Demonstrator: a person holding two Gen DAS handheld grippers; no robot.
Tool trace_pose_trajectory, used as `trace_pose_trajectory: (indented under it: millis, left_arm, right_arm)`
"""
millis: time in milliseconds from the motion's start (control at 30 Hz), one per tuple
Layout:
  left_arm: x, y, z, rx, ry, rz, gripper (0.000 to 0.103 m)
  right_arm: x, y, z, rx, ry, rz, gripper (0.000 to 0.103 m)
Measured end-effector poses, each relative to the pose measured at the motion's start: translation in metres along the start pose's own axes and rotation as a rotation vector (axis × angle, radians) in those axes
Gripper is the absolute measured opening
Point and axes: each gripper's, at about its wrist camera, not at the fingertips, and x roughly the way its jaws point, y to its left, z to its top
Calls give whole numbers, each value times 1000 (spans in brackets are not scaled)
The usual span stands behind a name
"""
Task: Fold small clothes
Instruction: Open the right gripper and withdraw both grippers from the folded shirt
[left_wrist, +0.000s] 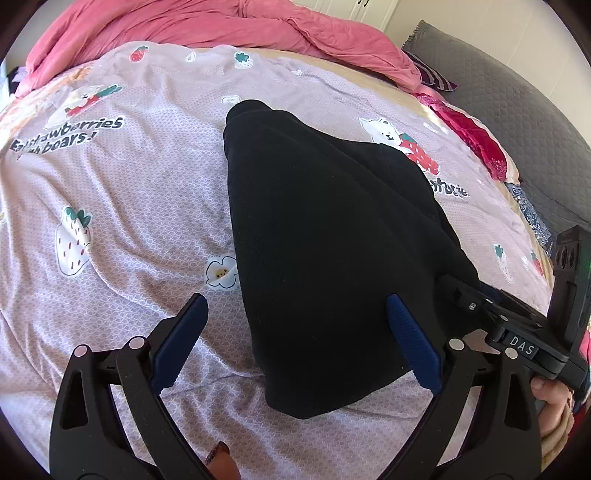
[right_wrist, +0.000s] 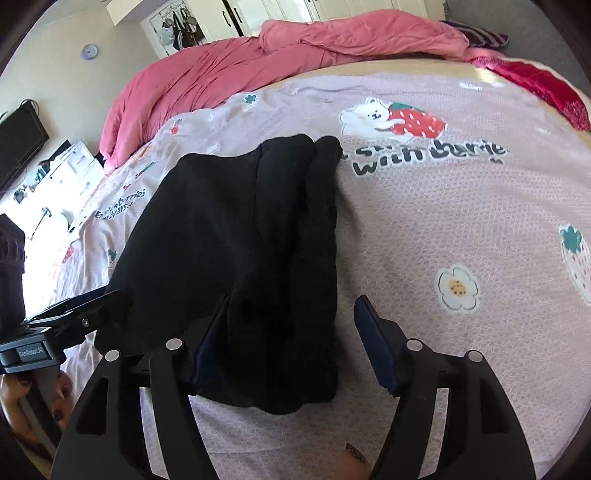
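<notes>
Bedsheet (left_wrist: 129, 206) bears black garment (left_wrist: 325, 240), both jaws spread.

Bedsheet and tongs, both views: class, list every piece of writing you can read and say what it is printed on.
"strawberries" over "bears!", start creased away: bedsheet, left wrist view.
"with berrie", end cut off, the line above it hidden: the same sheet by the bear print, right wrist view.
"DAS": label on the right tongs.
Label on the left tongs: too blurred to read.
</notes>
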Motion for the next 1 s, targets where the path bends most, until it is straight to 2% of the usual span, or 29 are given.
trace_pose_trajectory:
  millis: [100, 167, 200, 233, 267, 333, 367, 433, 533, 567, 633, 667, 733, 800, 867, 933, 967, 1000]
  left_arm:
    - [-2, 1, 0, -6, 7, -14, 90]
    - [-1, 1, -1, -1, 14, -15, 90]
    - [-1, 1, -2, -2, 17, -16, 90]
    - [-1, 1, -2, -6, 19, -19, 90]
    - [-1, 1, -2, -11, 23, -26, 90]
    - [-1, -1, -3, -8, 23, -21, 90]
    - [-2, -1, -4, -6, 21, -20, 90]
    - [-4, 0, -4, -12, 20, -20, 90]
    - [-16, 1, -4, -18, -16, -36, 90]
    - [-18, 2, -4, -15, -25, -29, 90]
    - [-12, 4, -3, -16, 4, -4, 90]
    - [-5, 7, -3, -24, 28, -11, 90]
    - [-2, 9, -5, -34, 27, -24, 92]
    - [-4, 8, -5, -18, 17, -13, 93]
    - [-7, 9, -4, -21, 16, -11, 93]
    - [-12, 8, -3, -18, 7, -10, 92]
    - [-15, 8, -2, -17, 3, -12, 92]
    - [-17, 8, -2, -18, -2, -19, 92]
  right_arm:
    - [0, -1, -1, 18, 18, 17, 68]
    - [3, -2, -2, 32, 38, 24, 73]
    - [4, -3, -3, 39, 45, 22, 70]
    - [6, -3, -4, 41, 52, 33, 59]
    - [8, -1, -5, 38, 66, 82, 39]
    - [6, 7, -4, 3, 63, 60, 38]
    - [5, 9, -3, -5, 61, 57, 30]
    - [0, 10, 0, -1, 57, 61, 24]
    - [-15, 10, 6, -5, 15, 102, 24]
    - [-15, 9, 7, -7, 9, 98, 25]
    - [-1, 2, 4, 18, 56, 77, 28]
    - [7, -2, 2, 39, 83, 76, 30]
    - [8, -7, -1, 62, 74, 94, 32]
    - [4, -8, 0, 71, 71, 64, 53]
    - [-4, -7, 0, 71, 55, 56, 54]
    - [-13, -4, -1, 59, 30, 44, 59]
    - [-20, -2, -1, 45, 10, 24, 70]
    - [-25, 1, -1, 35, -10, 10, 77]
